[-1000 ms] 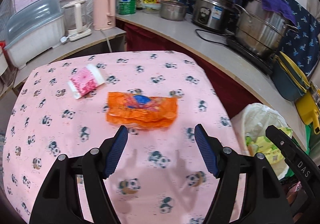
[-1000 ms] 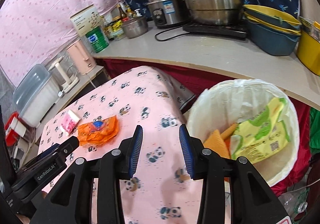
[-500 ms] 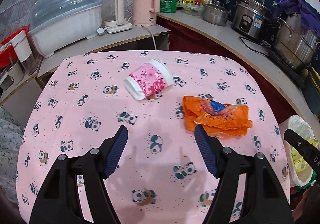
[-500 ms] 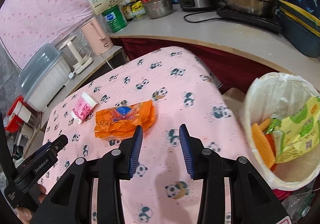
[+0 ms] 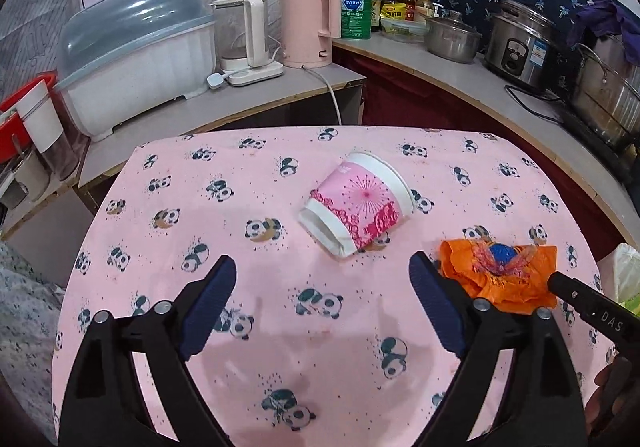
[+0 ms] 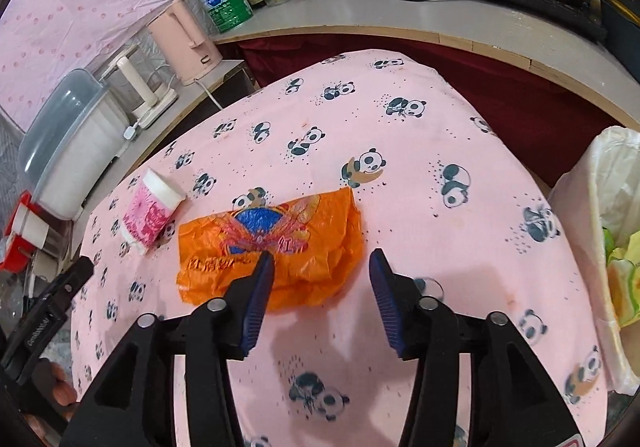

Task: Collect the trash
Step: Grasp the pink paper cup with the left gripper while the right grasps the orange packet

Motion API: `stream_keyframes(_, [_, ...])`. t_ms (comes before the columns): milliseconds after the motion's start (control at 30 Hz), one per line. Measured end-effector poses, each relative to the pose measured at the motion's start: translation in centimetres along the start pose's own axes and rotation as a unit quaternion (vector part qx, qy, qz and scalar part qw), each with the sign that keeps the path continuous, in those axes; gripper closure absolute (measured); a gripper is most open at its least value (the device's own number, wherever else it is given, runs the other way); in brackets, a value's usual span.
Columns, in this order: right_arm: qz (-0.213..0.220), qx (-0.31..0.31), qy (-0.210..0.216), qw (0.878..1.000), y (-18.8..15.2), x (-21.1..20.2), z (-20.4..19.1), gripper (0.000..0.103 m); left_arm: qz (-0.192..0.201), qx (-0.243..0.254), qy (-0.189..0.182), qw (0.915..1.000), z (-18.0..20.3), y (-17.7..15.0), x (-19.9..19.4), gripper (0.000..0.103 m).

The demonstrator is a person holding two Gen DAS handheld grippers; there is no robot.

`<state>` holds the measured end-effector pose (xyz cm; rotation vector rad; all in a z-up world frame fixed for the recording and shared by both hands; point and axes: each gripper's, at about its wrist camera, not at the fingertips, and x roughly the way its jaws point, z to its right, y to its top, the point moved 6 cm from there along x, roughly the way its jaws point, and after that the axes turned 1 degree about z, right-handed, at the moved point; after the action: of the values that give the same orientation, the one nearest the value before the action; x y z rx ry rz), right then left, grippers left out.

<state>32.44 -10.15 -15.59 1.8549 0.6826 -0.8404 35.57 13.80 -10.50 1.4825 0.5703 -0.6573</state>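
On the panda-print worktop [image 5: 168,247] a pink paper cup [image 5: 356,207] lies tipped ahead of my left fingers [image 5: 320,311], spreading, nothing between. My right fingers [image 6: 320,291] are spreading just over the orange wrapper [image 6: 280,247], not gripping it.

Pink panda-print counter [image 5: 248,327] lies largely bare ahead of the left gripper [image 5: 320,311]; its fingers are opening with nothing between them. Obstacles: a tipped paper cup [image 5: 356,203] mid-surface and an orange wrapper [image 6: 272,247] just beside it. The lined trash bin [image 6: 600,215] stands off the right edge. Appliances crowd the far ledge [image 5: 224,103].
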Motion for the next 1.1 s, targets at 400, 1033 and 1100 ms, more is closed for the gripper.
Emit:
stream_keyframes(400, [-0.004, -0.008, -0.022, 1.000, 1.1, 3.8, -0.3, 0.047, -0.047, 0.058, -0.027, 0.9969, 1.7, 2.5, 9.2, 0.011])
stream_keyframes(1033, [-0.001, -0.006, -0.022, 1.000, -0.2, 1.7, 0.9, 0.096, -0.069, 0.057, -0.068, 0.9937, 5.4, -1.2, 6.6, 0.040])
stream_keyframes(1100, [0.003, 0.000, -0.024, 1.000, -0.6, 0.7, 1.6, 0.096, -0.071, 0.056, -0.076, 0.9930, 6.2, -2.2, 5.4, 0.040])
